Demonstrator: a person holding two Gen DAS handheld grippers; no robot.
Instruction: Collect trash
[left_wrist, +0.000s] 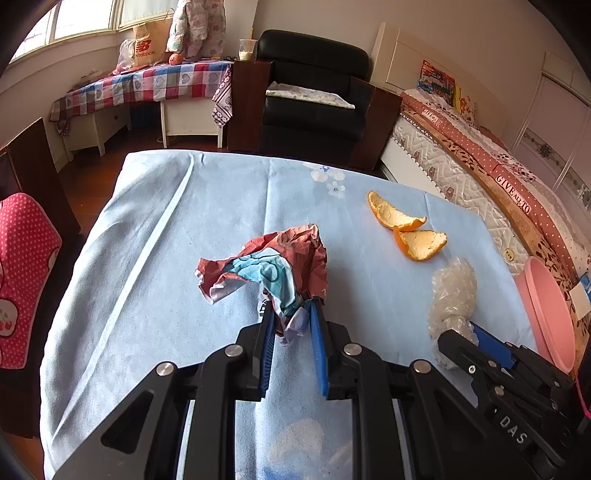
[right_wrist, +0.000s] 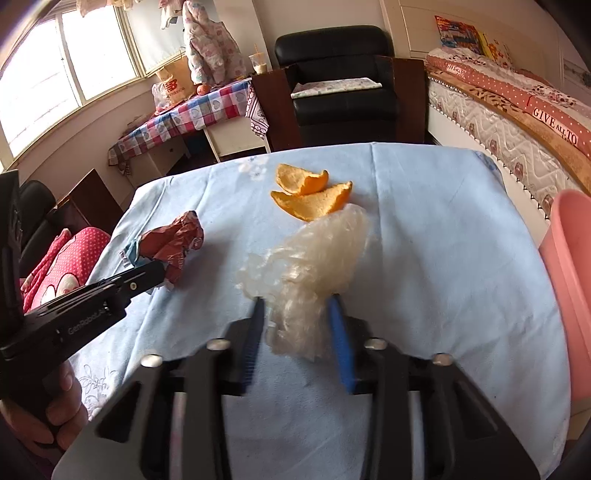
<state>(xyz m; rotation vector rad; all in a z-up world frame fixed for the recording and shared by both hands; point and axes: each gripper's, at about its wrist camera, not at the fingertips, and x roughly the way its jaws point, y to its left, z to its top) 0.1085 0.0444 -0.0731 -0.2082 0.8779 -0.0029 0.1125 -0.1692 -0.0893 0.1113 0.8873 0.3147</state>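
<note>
A crumpled red and blue paper wrapper (left_wrist: 266, 262) lies on the light blue tablecloth (left_wrist: 166, 258). My left gripper (left_wrist: 291, 314) is shut on its near end, which bunches between the blue pads. To the right, a wad of clear crinkled plastic (right_wrist: 317, 251) sits between the pads of my right gripper (right_wrist: 297, 301), and both pads touch it. Two orange peels (right_wrist: 310, 201) rest on the cloth just beyond the plastic. The right wrist view also shows the left gripper (right_wrist: 159, 271) gripping the wrapper (right_wrist: 173, 240), and the left wrist view shows the right gripper (left_wrist: 460, 332) with the plastic (left_wrist: 452, 288).
A pink bin (right_wrist: 569, 258) stands off the table's right edge, beside a bed (left_wrist: 480, 155). A black armchair (left_wrist: 314, 96) is behind the table. A chair with a red polka-dot cushion (left_wrist: 26, 280) sits at the left. A hand (right_wrist: 55, 406) holds the left gripper's handle.
</note>
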